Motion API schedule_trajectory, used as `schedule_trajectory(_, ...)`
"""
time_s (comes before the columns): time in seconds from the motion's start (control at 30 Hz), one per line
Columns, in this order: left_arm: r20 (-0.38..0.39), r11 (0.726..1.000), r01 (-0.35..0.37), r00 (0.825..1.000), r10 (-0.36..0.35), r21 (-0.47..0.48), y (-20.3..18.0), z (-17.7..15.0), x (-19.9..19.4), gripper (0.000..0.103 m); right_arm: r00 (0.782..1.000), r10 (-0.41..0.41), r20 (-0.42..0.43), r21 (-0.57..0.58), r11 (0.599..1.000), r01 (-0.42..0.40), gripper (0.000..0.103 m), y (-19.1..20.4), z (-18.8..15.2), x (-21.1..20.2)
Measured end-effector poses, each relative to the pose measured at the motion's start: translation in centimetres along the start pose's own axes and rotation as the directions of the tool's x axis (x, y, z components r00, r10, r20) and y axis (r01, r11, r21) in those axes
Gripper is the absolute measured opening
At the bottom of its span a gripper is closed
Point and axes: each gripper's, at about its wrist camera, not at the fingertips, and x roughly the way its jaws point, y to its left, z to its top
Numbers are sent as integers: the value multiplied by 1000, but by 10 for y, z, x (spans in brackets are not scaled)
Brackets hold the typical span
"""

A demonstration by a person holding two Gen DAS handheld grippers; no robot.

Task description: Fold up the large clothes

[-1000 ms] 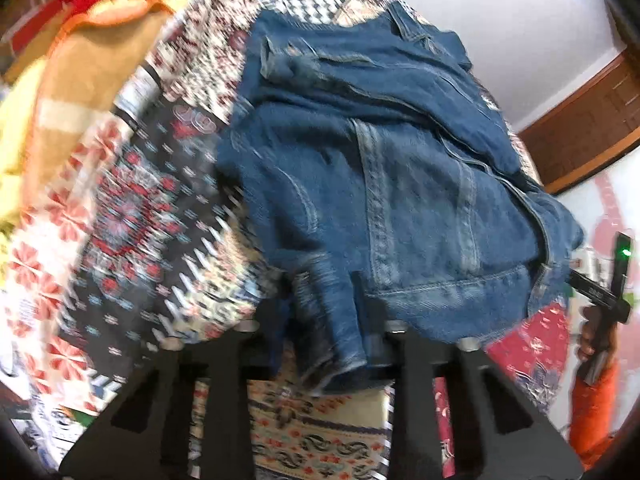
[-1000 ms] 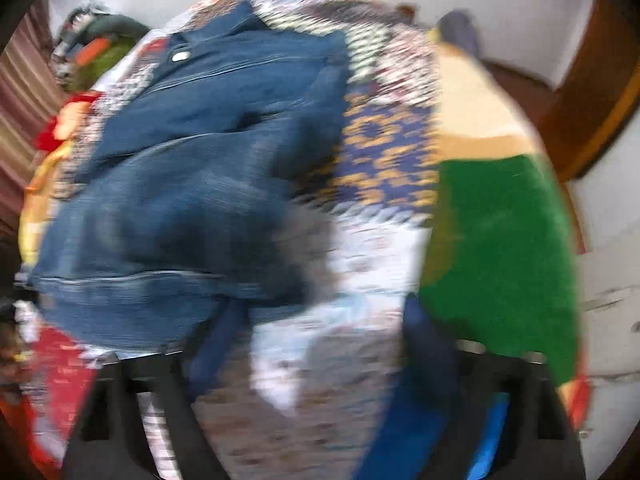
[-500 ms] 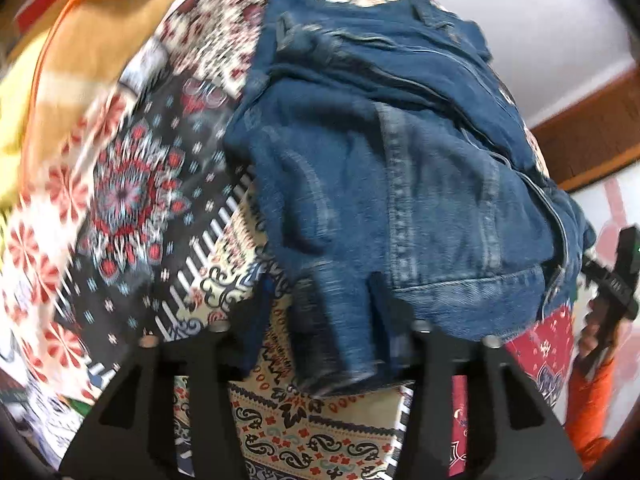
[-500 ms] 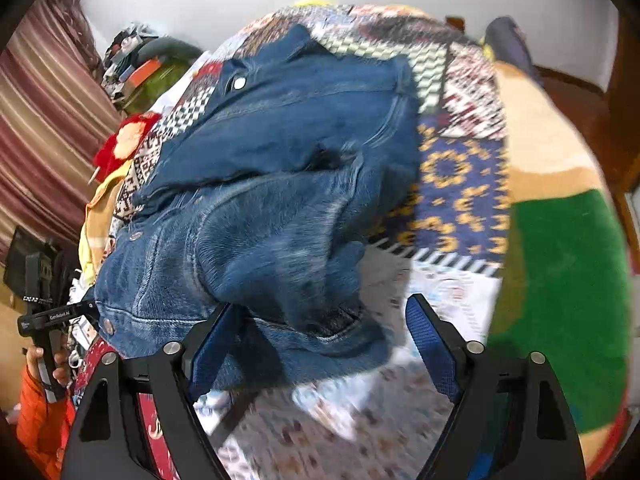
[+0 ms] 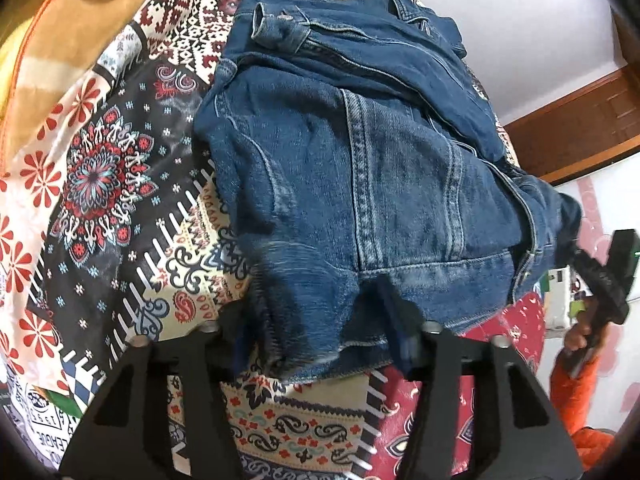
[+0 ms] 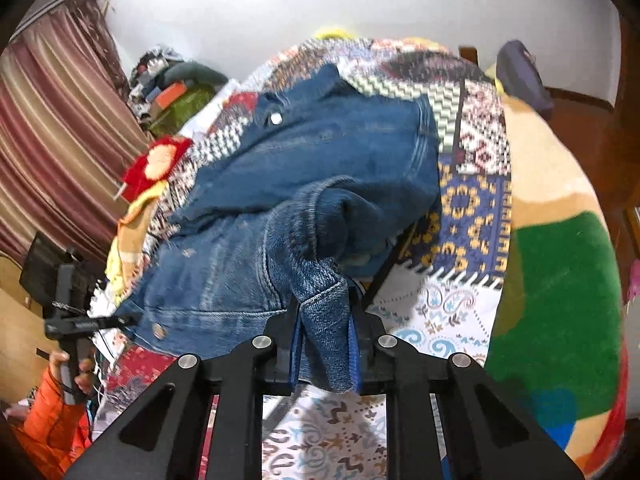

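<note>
Denim jacket (image 5: 360,168) is lying bunched on the bed, on top of a patchwork bedspread (image 5: 100,168), collar end away from both cameras. Its silver snap button (image 6: 275,119) is showing near the collar.

Right gripper (image 6: 326,344) is pinching a fold of the jacket's near edge; its fingers (image 6: 295,344) are closed down tight on the denim, and the fold is standing up between the blue pads.

Left gripper (image 5: 316,332) is straddling the hem at the other corner. Fingers (image 5: 394,320) are sitting fairly wide with cloth between them; that part is blurred, so I cannot tell if they are actually clamping it.

Beside the bedspread, a green-and-tan blanket (image 6: 560,280) is covering the right side of the bed. Striped curtain (image 6: 52,128) is hanging on the left wall, with a pile of clutter (image 6: 172,84) in the corner past it.
</note>
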Motion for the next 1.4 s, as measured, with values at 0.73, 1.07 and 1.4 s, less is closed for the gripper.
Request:
schedule_trajectory(0.73, 439, 987, -57, 898, -15, 149, -76, 180, -93, 12, 977, -54, 209, -8, 998, 56, 12, 12, 163, -2)
schedule_trajectory(1.07, 374, 986, -146, 921, 108, 75, -59, 266, -6, 12, 982, -155, 107, 73, 986, 148, 12, -29, 229, 105)
schedule_trajectory(1.4, 226, 975, -214, 954, 197, 54, -17, 288, 92, 19, 989, -146, -18, 158, 976, 147, 13, -89, 228, 194)
